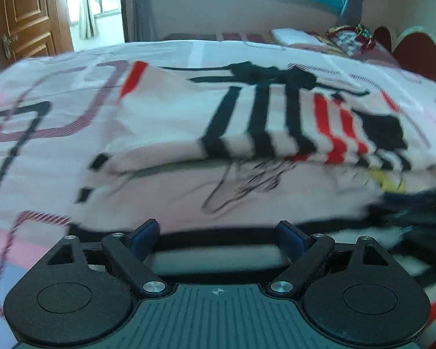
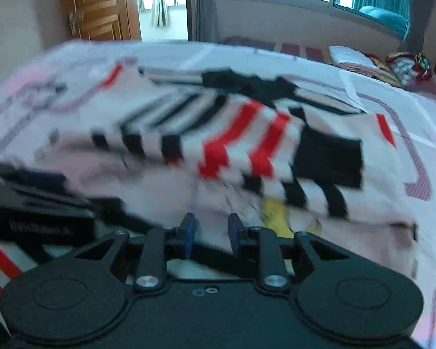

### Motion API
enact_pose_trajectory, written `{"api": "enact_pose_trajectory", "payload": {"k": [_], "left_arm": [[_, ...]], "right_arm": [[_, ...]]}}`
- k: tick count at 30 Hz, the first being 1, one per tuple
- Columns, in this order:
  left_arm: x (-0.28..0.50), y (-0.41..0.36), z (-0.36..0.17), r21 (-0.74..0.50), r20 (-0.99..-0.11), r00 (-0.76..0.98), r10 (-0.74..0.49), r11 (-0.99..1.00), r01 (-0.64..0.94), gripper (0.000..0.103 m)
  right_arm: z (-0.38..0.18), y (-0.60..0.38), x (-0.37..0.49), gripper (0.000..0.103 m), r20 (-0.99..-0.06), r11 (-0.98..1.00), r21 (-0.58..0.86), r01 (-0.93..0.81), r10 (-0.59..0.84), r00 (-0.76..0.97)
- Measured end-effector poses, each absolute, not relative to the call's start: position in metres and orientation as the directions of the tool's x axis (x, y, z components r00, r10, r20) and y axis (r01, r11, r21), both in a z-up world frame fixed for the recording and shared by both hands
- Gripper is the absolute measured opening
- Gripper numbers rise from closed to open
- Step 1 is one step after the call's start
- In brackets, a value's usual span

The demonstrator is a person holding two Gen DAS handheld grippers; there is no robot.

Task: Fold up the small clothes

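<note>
A small white and pink garment (image 1: 165, 122) with black and red stripes lies on the bed, its striped part folded over a pink layer that bears a dark line drawing (image 1: 247, 186). My left gripper (image 1: 218, 228) hovers at the garment's near edge, open wide, nothing between its blue pads. In the right wrist view the same garment (image 2: 319, 157) lies ahead. My right gripper (image 2: 211, 219) is over its near edge, jaws a narrow gap apart, and I see nothing pinched. Each gripper shows blurred in the other's view, the right one (image 1: 415, 209) and the left one (image 2: 37, 203).
The bed sheet (image 1: 43, 93) is white and pink with looping line patterns. Folded white cloth (image 1: 293, 36) and a colourful bundle (image 1: 351, 37) lie at the far end by a red headboard (image 1: 415, 55). A wooden door (image 1: 26, 14) stands at the far left.
</note>
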State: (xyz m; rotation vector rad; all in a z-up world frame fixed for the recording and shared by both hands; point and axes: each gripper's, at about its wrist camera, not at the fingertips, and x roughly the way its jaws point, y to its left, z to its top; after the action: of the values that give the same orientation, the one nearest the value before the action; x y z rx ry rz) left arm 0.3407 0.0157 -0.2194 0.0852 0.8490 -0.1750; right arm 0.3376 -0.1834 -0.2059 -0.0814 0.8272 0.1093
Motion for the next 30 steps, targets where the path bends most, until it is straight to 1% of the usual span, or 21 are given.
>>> {"api": "enact_pose_trajectory", "payload": {"k": [2,5,8,9,11,14,17,20,22,24,28,30], "left_arm": [[0.328,0.03,-0.217,0.014,-0.76,0.643,-0.091,0.988,0.156,0.087],[0.308,0.05,-0.215,0.024,-0.766,0.641,-0.043,0.995,0.096,0.087],[0.293,0.055,-0.212,0.036,-0.772,0.636,0.0,0.998,0.044,0.087],[0.29,0.054,-0.209,0.029,-0.777,0.629,0.005,0.999,0.027,0.087],[0.282,0.048,-0.202,-0.032,-0.776,0.63,-0.043,0.999,0.029,0.087],[0.268,0.023,-0.195,-0.041,-0.765,0.638,-0.093,0.995,0.096,0.087],[0.264,0.01,-0.202,-0.043,-0.784,0.608,-0.126,0.988,0.149,0.087],[0.257,0.014,-0.215,-0.001,-0.793,0.599,-0.113,0.983,0.184,0.088],[0.245,0.021,-0.217,0.022,-0.774,0.622,-0.122,0.975,0.219,0.088],[0.236,0.036,-0.217,0.017,-0.769,0.625,-0.135,0.973,0.231,0.088],[0.217,0.064,-0.217,0.011,-0.764,0.629,-0.144,0.972,0.236,0.087],[0.211,0.074,-0.215,0.005,-0.77,0.621,-0.145,0.972,0.234,0.087]], "right_arm": [[-0.207,-0.196,0.323,0.024,-0.73,0.989,-0.075,-0.124,0.03,0.682],[-0.208,-0.225,0.301,0.027,-0.732,0.993,-0.092,-0.073,-0.018,0.681],[-0.209,-0.26,0.281,0.028,-0.726,0.996,-0.093,-0.012,-0.06,0.685],[-0.209,-0.265,0.278,0.027,-0.727,0.997,-0.083,-0.003,-0.058,0.684],[-0.204,-0.265,0.274,0.027,-0.731,0.997,-0.08,0.004,-0.062,0.679],[-0.19,-0.253,0.265,0.027,-0.715,0.999,0.006,-0.039,0.031,0.699],[-0.186,-0.224,0.256,0.027,-0.713,0.993,0.056,-0.105,0.113,0.692],[-0.192,-0.194,0.24,0.027,-0.724,0.985,0.033,-0.172,0.141,0.675],[-0.202,-0.188,0.23,0.027,-0.746,0.986,-0.005,-0.169,0.109,0.657],[-0.206,-0.194,0.214,0.027,-0.73,0.989,-0.068,-0.135,0.043,0.682],[-0.204,-0.219,0.183,0.027,-0.726,0.989,-0.145,0.007,-0.111,0.679],[-0.203,-0.224,0.171,0.028,-0.724,0.985,-0.162,0.05,-0.154,0.672]]}}
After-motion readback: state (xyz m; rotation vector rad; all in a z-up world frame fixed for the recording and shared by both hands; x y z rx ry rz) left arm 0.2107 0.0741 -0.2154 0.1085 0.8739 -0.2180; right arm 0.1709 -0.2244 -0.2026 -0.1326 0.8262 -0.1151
